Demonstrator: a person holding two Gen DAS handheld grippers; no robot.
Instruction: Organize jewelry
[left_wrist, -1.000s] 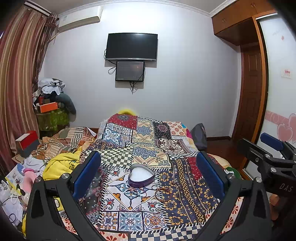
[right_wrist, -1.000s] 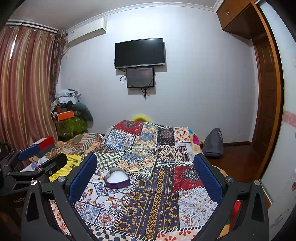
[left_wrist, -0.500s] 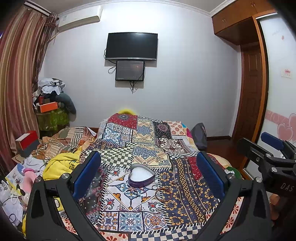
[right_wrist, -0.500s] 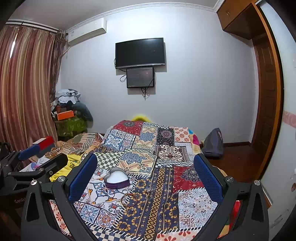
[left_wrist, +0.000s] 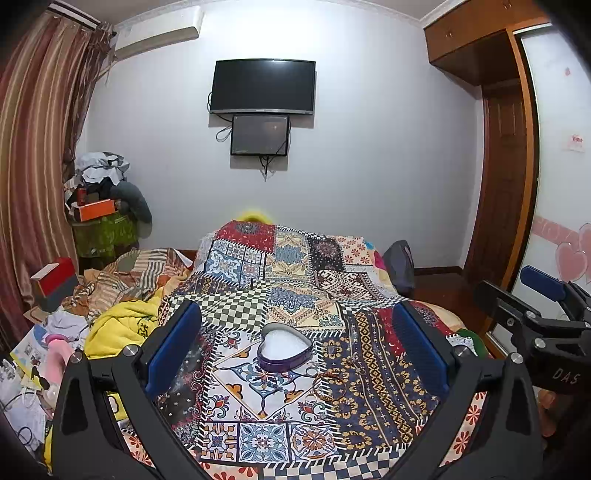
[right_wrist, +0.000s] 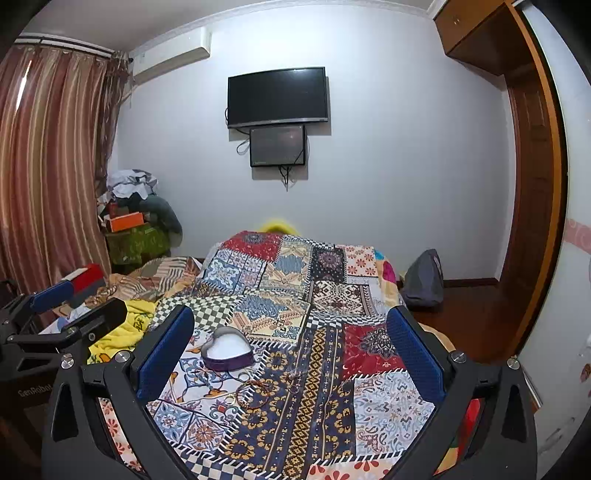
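Heart-shaped box (left_wrist: 283, 349), open, purple-walled with a white lining, lying on the patchwork bedspread (left_wrist: 295, 295) near its close end. Just in front of the box and slightly to its right, loose jewelry on the cloth: a thin round bangle (left_wrist: 332, 386) and a fine chain (left_wrist: 273, 384), both hard to make out against the busy pattern; same pieces seen from the right wrist view as a reddish ring (right_wrist: 255, 393) below the box (right_wrist: 228, 353). Left gripper (left_wrist: 295, 354) held above the bedspread, blue pads spread wide on either side of the box, nothing between them. Right gripper (right_wrist: 290, 354) likewise spread wide and empty, box showing just inside its left pad. Each gripper visible at the edge of the other's view, well apart from the jewelry. Further out: yellow cloth (left_wrist: 118, 325) and heaped clothes left of the bed, a grey bag (right_wrist: 424, 277) on the floor at right, a dark television (left_wrist: 263, 85) with a smaller screen (left_wrist: 260, 134) mounted beneath it on the far wall, striped curtain (right_wrist: 48, 166) at left, wooden door (right_wrist: 532, 206) at right.
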